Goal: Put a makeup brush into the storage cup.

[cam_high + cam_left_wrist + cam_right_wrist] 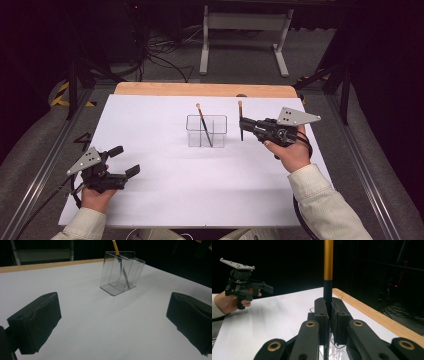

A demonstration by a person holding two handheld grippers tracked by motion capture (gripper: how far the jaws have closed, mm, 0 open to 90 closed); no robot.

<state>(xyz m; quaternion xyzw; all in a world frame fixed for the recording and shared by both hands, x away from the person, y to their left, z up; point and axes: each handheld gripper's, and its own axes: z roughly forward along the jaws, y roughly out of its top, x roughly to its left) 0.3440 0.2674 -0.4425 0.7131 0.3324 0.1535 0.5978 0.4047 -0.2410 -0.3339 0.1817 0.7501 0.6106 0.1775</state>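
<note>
On the white table (165, 190) stands one clear holder (206, 131), mid-far, with one brush (204, 125) leaning in it. A second brush (240, 120) stands upright, pinched in my closed right gripper (243, 124) just right of the holder. My left gripper (125, 161) rests near-left, jaws wide and empty, seemingly hovering low.

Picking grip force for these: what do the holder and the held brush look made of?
Holder: probably clear hard plastic, glossy; the table shows through its walls. Brush in the right claw: smooth orange handle, black lower part, likely painted wood or plastic; can't tell which.
</note>
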